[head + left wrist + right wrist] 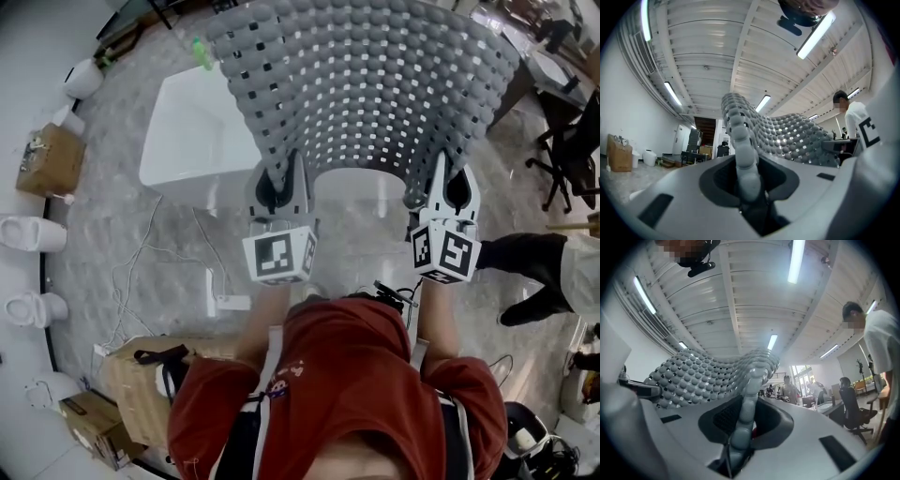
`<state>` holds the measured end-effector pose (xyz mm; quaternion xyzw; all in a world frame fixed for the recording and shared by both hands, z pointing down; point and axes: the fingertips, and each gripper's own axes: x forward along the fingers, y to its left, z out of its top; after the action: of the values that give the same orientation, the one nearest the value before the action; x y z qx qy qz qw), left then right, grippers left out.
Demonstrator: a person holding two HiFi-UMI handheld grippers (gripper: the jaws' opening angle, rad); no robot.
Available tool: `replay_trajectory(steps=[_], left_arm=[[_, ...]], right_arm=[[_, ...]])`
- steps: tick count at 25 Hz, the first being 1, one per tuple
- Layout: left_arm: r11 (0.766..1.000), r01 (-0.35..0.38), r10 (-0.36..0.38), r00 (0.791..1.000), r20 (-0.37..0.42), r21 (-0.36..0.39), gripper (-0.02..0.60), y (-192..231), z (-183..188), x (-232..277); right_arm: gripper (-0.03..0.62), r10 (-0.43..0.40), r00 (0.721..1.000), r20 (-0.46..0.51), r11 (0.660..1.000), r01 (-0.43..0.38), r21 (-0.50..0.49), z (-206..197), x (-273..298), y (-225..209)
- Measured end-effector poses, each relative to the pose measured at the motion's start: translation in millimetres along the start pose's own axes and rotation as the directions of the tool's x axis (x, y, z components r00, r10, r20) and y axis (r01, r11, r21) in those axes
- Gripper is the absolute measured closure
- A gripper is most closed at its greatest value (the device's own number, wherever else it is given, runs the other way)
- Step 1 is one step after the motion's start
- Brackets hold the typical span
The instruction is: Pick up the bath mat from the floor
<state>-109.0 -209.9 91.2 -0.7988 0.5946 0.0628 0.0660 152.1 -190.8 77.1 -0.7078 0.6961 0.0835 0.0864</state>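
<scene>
The grey bath mat [361,84], a sheet of rounded knobs with square holes, hangs spread in the air in front of me, clear of the floor. My left gripper [279,187] is shut on the mat's near left edge. My right gripper [448,192] is shut on its near right edge. In the left gripper view the mat's knobbly edge [743,150] runs down into the closed jaws and the sheet arches off to the right. The right gripper view has the mat's edge [746,413] pinched between the jaws, the sheet spreading left.
A white rectangular tub [192,131] stands on the marble floor under the mat's left side. White toilets [28,234] and cardboard boxes [49,159] line the left wall. Cables [141,262] trail on the floor. A person's legs [530,272] stand at the right, beside an office chair [562,159].
</scene>
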Motion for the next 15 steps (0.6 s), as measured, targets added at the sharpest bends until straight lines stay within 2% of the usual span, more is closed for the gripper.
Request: replay_trajectory(steps=[11,15], left_arm=[[1.0,-0.027,0.027,1.0,-0.007,-0.009,0.471,3.4,-8.3,-6.0],[1.0,-0.017,0.016,1.0,-0.015,-0.015,0.471,5.8,-2.3,-3.3]], right_arm=[[0.517,0.019,1.0,-0.007,1.0,-0.019,-0.009,-7.5,-2.0,4.4],[0.517,0.02,1.0,-0.013,1.0,-0.02,-0.012,-1.8,0.6,7.5]])
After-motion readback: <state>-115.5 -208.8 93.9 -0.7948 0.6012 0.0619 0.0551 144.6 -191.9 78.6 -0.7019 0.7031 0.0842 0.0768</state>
